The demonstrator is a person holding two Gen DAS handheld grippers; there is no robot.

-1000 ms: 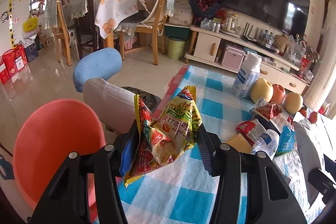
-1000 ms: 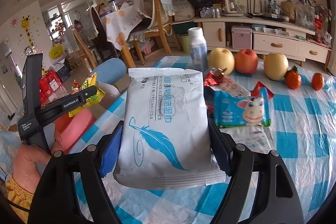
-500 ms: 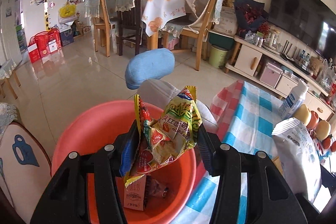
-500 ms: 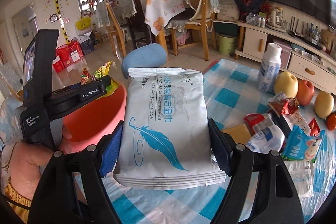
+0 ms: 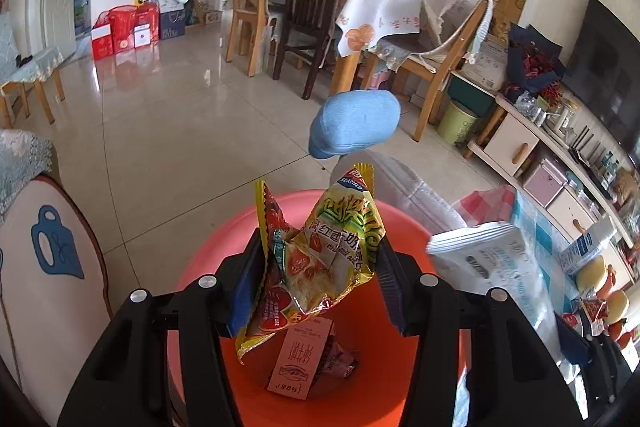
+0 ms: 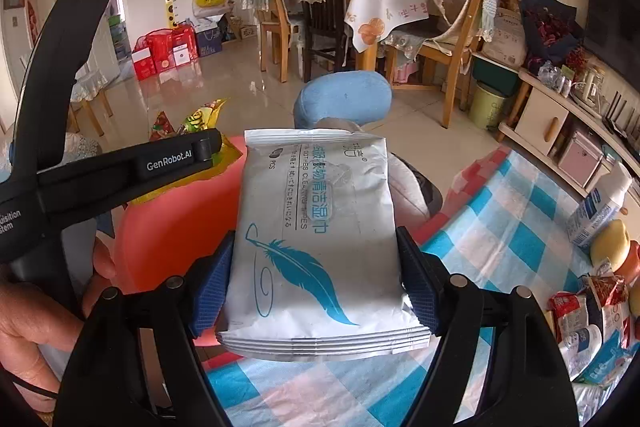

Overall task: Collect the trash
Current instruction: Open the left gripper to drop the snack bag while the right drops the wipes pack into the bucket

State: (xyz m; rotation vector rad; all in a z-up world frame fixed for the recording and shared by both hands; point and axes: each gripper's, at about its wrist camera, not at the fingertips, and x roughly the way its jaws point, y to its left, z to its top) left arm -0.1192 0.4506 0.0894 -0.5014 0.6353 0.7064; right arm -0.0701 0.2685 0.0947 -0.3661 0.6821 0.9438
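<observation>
Above the orange bin (image 5: pixel 400 387), the left gripper (image 5: pixel 316 283) clamps a crumpled snack wrapper (image 5: pixel 320 259), positioned for release onto the trash already inside. Just beside the bin, toward the checked table (image 6: pixel 500 211), the right gripper (image 6: pixel 316 287) grips a wet-wipe pack (image 6: pixel 316 227) widthwise, apparently next for disposal.

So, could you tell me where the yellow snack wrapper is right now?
In the left wrist view the yellow snack wrapper is clamped in the left gripper, above the open orange bin, with the white wipes pack to its right.
</observation>
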